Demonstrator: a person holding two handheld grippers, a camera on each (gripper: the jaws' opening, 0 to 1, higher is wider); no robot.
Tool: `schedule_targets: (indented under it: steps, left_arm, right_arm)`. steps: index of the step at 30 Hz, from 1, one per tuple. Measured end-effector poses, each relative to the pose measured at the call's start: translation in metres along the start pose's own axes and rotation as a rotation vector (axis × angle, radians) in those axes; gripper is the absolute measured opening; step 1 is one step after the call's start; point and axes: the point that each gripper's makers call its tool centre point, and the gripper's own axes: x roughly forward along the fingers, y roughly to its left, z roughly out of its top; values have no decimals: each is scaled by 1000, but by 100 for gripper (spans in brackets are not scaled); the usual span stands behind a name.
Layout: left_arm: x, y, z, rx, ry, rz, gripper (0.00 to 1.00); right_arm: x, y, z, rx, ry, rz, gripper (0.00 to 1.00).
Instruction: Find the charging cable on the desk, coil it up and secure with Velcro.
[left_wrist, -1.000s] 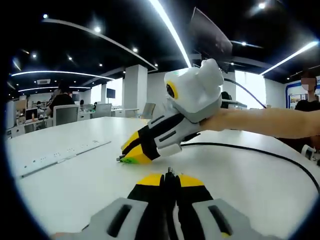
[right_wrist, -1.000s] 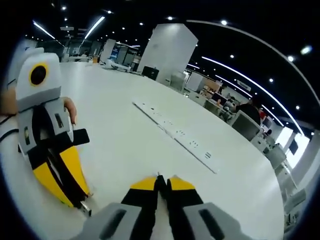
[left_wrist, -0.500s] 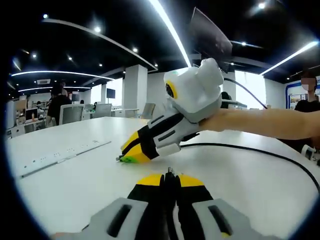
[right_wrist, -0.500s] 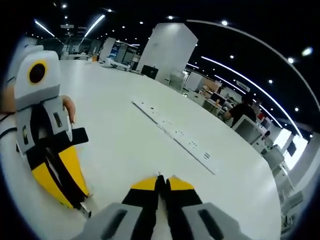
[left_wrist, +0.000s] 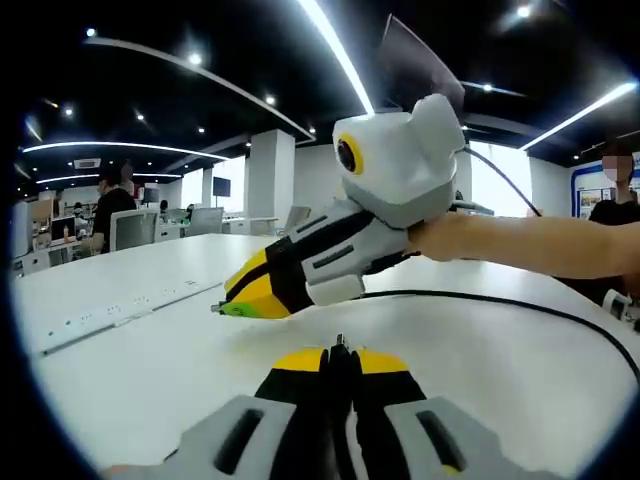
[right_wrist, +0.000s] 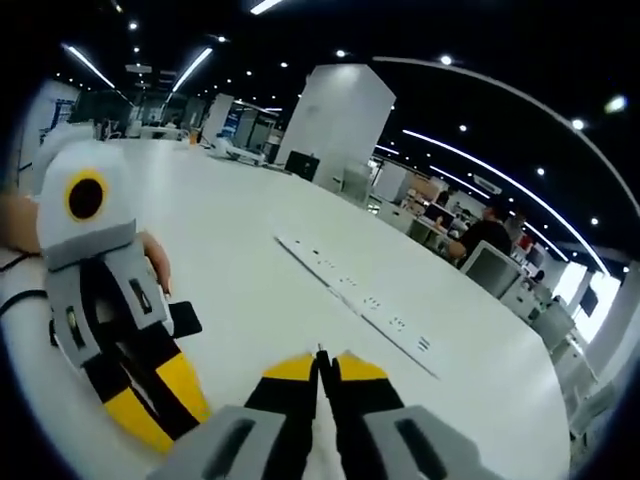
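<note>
A black charging cable (left_wrist: 500, 305) lies across the white desk (left_wrist: 150, 370), running out from behind the right gripper toward the right edge. My right gripper (left_wrist: 222, 308), held by a hand (left_wrist: 450, 240), hovers just above the desk with its yellow jaws together and a bit of green at the tip. My left gripper (left_wrist: 340, 350) sits low over the desk, jaws closed with nothing visible between them. In the right gripper view the left gripper (right_wrist: 170, 425) stands at the left, a strand of cable (right_wrist: 18, 300) shows beside it, and my right gripper (right_wrist: 322, 358) is shut.
A long white power strip (left_wrist: 120, 310) lies flat on the desk (right_wrist: 250, 290), also seen as the power strip (right_wrist: 360, 300) ahead of the right jaws. Chairs, monitors and seated people are far behind the desk. A person (left_wrist: 610, 210) stands at the far right.
The right gripper has lifted off the desk and shifted a little left, tip now higher. The left gripper and the cable have stayed put.
</note>
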Motion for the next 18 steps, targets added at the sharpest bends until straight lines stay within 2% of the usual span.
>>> schedule_targets:
  steps: [11,15,16,18]
  left_arm:
    - [0,0,0,0,0,0,11]
    - [1,0,0,0,0,0,11]
    - [1,0,1,0,0,0,11]
    - [1,0,1,1,0,1,11]
  right_arm:
    - [-4,20,32,33,-97,43,7]
    - [-9,30,44,69,-139,53,7]
    - [-11,32,46,79,-144,53,2]
    - [-12,33,55,124,-197,63,3]
